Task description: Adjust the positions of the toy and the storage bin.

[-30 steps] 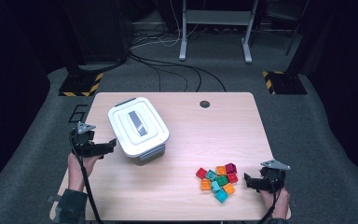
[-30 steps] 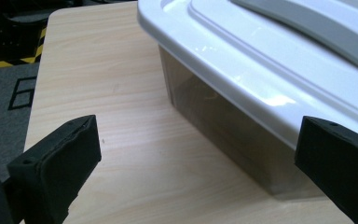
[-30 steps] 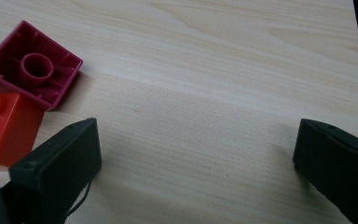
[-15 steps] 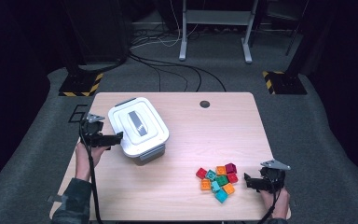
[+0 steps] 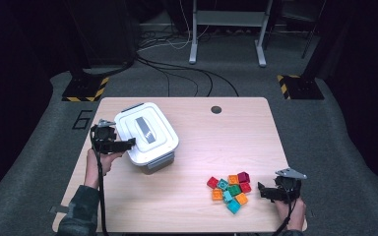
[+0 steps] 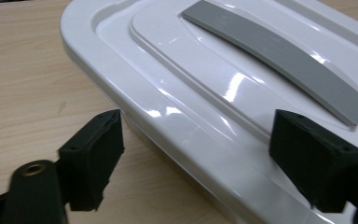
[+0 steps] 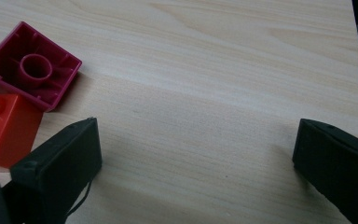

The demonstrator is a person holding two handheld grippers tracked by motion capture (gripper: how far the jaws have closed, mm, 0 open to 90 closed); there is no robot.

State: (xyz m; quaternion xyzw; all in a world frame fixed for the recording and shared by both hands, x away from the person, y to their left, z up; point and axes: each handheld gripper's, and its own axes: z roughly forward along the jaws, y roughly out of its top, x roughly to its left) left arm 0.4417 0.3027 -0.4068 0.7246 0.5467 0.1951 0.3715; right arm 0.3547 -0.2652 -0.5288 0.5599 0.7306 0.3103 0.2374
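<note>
Now my left claw point(image 5: 126, 143) gapes wide astride the white box point(image 5: 146, 136) lid's near edge, on the worktop point(image 5: 197, 147) left; closing there looks next. Rightward, my right claw point(image 5: 264, 191) hangs wide, empty, beside the bricks point(image 5: 230, 187).

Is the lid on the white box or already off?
On. The white lid sits flat over the box, grey handle lying flat; left gripper open at its edge.

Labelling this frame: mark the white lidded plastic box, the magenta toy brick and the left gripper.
white lidded plastic box point(image 5: 147, 135): high view, lid top.
magenta toy brick point(image 7: 32, 65): right gripper view, hollow underside.
left gripper point(image 5: 128, 143): high view, between fingertips.
</note>
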